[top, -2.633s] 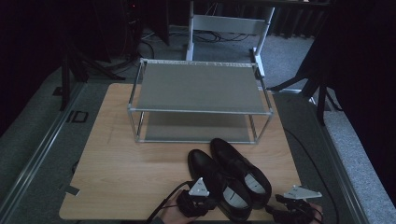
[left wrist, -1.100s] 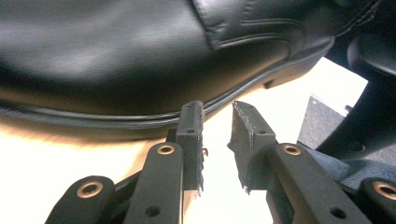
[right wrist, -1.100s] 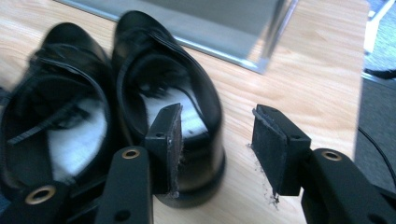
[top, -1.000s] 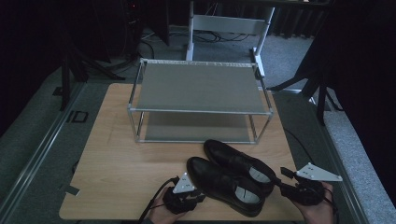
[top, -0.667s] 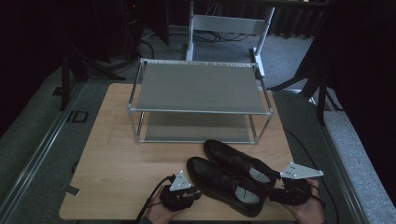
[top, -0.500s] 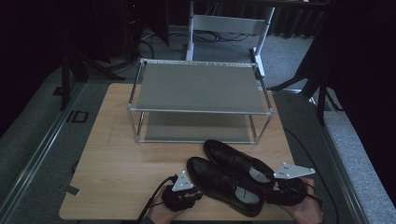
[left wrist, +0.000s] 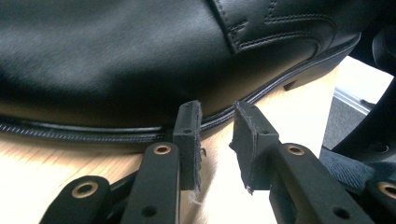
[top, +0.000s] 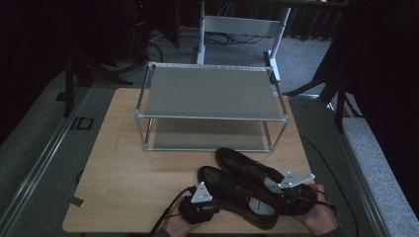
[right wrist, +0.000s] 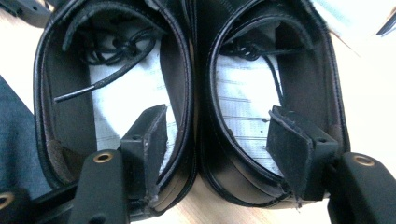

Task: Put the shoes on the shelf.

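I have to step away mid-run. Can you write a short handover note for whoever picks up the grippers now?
Left gripper: open, jaws beside the near shoe's sole edge, nothing between them.
Right gripper: one jaw inside each shoe at the heels, adjoining inner walls between them; firm grip not confirmed.
Far shoe lies against the near one on the table, in front of the rack.
Done: shoes paired. Left: presumably shelving them.

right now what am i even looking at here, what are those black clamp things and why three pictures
A person sits at a wooden table with a hand-held gripper in each hand. The high view looks down from above; the other two views come from cameras riding on each gripper. A pair of black shoes lies before a two-level metal rack. The left gripper is open beside one shoe's sole, gripping nothing. The right gripper has one jaw inside each shoe, the touching inner walls between them; whether it squeezes yet is unclear.
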Available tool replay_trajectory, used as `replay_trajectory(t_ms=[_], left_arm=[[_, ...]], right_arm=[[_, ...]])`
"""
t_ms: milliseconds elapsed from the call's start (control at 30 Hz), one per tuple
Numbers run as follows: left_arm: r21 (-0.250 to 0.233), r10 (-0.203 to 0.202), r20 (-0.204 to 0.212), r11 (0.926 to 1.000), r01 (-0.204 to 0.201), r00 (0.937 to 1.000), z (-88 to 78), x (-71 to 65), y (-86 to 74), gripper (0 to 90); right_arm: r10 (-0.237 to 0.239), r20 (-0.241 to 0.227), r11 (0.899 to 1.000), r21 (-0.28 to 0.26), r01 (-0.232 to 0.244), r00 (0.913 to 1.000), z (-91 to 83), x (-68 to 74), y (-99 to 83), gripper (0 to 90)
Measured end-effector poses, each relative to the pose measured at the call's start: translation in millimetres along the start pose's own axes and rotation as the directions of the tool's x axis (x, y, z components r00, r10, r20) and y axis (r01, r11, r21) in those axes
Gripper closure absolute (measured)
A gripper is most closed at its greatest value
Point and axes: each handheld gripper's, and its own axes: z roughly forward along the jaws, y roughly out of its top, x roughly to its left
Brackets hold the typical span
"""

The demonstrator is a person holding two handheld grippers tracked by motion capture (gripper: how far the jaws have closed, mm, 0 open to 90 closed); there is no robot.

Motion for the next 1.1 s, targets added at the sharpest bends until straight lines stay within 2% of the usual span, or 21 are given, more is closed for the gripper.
replay_trajectory(t_ms=[300,433,533,700,800,933,1100], left_arm=[[0.004,0.001,0.002,1.0,-0.001,1.0,0.9,-0.6,1.3,72.1],[0.003,-0.004,0.01,1.0,0.004,0.9999,0.8,-0.7,1.9,72.1],[-0.003,-0.002,0.012,1.0,0.002,0.9999,-0.2,-1.4,2.8,72.1],[-0.003,-0.002,0.013,1.0,0.002,0.9999,0.4,-1.2,2.3,72.1],[-0.003,-0.001,0.014,1.0,0.001,0.9999,0.2,-1.4,2.5,72.1],[0.002,-0.002,0.011,1.0,0.002,0.9999,1.4,-2.2,2.8,72.1],[0.009,0.0,0.01,1.0,0.0,1.0,2.8,-2.8,3.3,72.1]], right_arm=[[-0.024,-0.044,0.994,0.102,0.029,0.9987,3.9,-3.9,10.1,36.6],[-0.027,-0.07,0.99,0.139,0.036,0.9972,11.7,-6.0,11.8,35.9],[-0.032,-0.066,0.981,0.189,0.044,0.9973,21.2,-5.3,11.5,39.4],[-0.032,-0.061,0.979,0.199,0.043,0.9976,21.9,-5.0,12.2,42.1],[-0.037,-0.081,0.977,0.208,0.054,0.996,22.5,-4.5,12.8,48.9],[-0.036,-0.074,0.976,0.211,0.051,0.9966,22.4,-4.5,13.1,56.0],[-0.038,-0.114,0.975,0.213,0.062,0.9927,22.6,-4.4,13.1,66.7]])
